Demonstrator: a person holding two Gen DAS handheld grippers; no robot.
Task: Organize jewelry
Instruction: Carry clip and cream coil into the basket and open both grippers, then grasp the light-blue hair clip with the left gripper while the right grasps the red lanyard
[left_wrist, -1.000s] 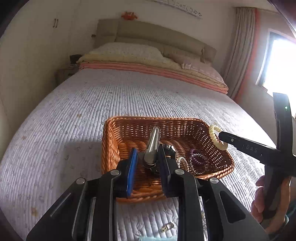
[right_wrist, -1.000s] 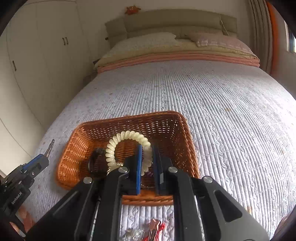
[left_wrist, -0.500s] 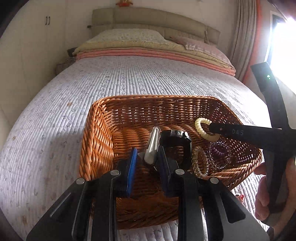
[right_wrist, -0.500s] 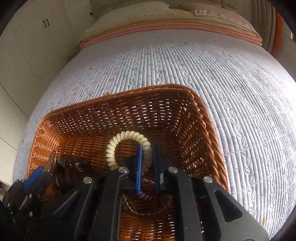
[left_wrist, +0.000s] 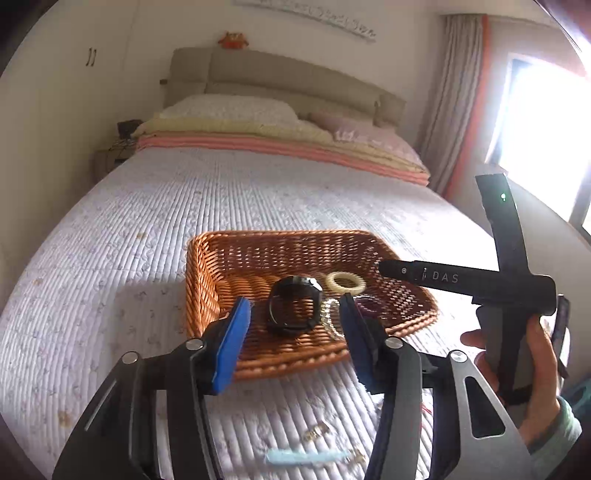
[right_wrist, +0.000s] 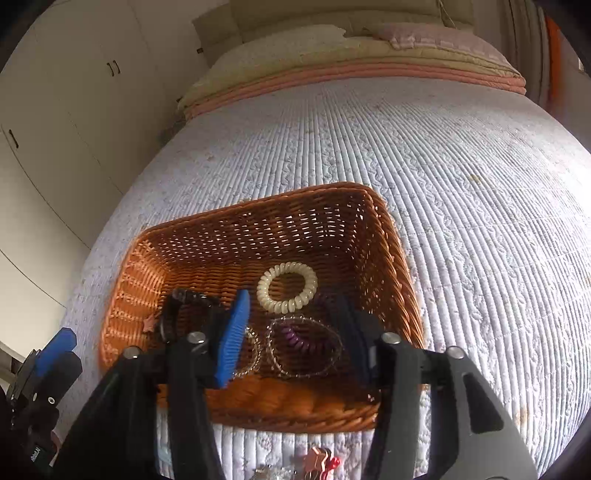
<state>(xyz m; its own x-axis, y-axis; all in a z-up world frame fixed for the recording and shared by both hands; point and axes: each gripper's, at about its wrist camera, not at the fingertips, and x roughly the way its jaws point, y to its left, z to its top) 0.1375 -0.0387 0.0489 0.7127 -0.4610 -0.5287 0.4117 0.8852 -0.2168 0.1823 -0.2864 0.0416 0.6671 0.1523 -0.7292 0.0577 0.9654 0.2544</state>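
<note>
Bedroom, quilted bed (left_wrist: 155, 221); left wrist view: left gripper (left_wrist: 295, 325) opening, nothing between its pads; the black watch (left_wrist: 293, 310) it held a second ago now lies just ahead in the wicker basket (left_wrist: 207, 280)

Right wrist view: right gripper (right_wrist: 291, 325) opening, empty; cream coil bracelet (right_wrist: 287, 287) released, resting just beyond the fingertips in the basket, beside purple coil (right_wrist: 295, 338). Two pieces stowed; small clips (right_wrist: 321, 463) below the claw still await collection

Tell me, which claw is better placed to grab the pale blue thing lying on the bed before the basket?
Left. The pale blue thing lies just below the left claw. The right claw sees only red clips in its own view. Both claws' jaws are opening, empty.
</note>
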